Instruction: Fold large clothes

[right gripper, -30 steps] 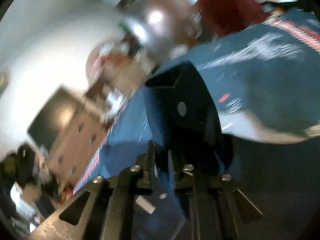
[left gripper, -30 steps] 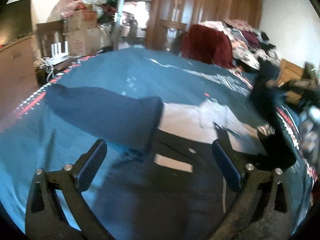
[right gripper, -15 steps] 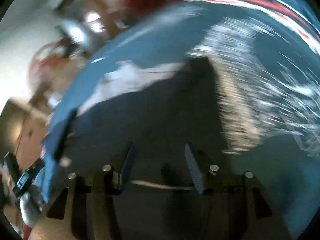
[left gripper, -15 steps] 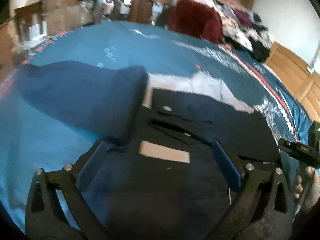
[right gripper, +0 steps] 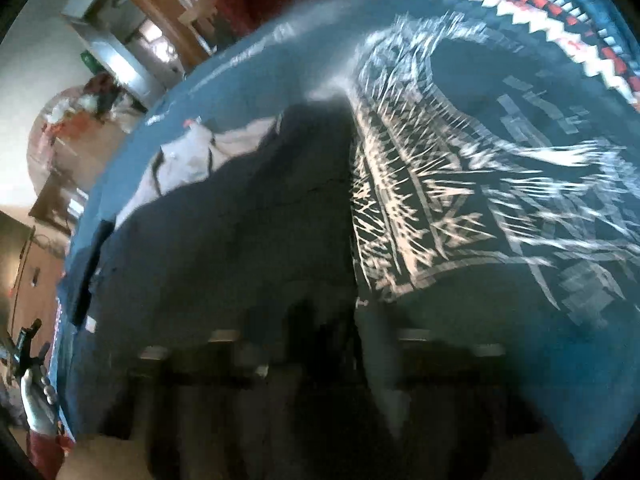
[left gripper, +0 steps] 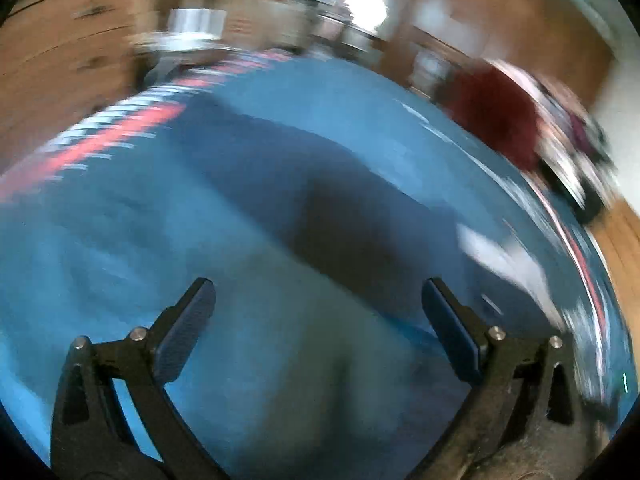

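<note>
Left gripper (left gripper: 318, 314) released, jaws wide, hovering over the blue bedspread (left gripper: 120, 240) near its patterned left edge, nothing held. Right gripper: too blurred, cannot tell its state. Dark garment (right gripper: 240, 240) lies flat mid-bed, pale lining (right gripper: 188, 156) showing at its far end. Judgement: next fold needs the left gripper to pinch the near hem squarely, both layers, then lift evenly.
</note>
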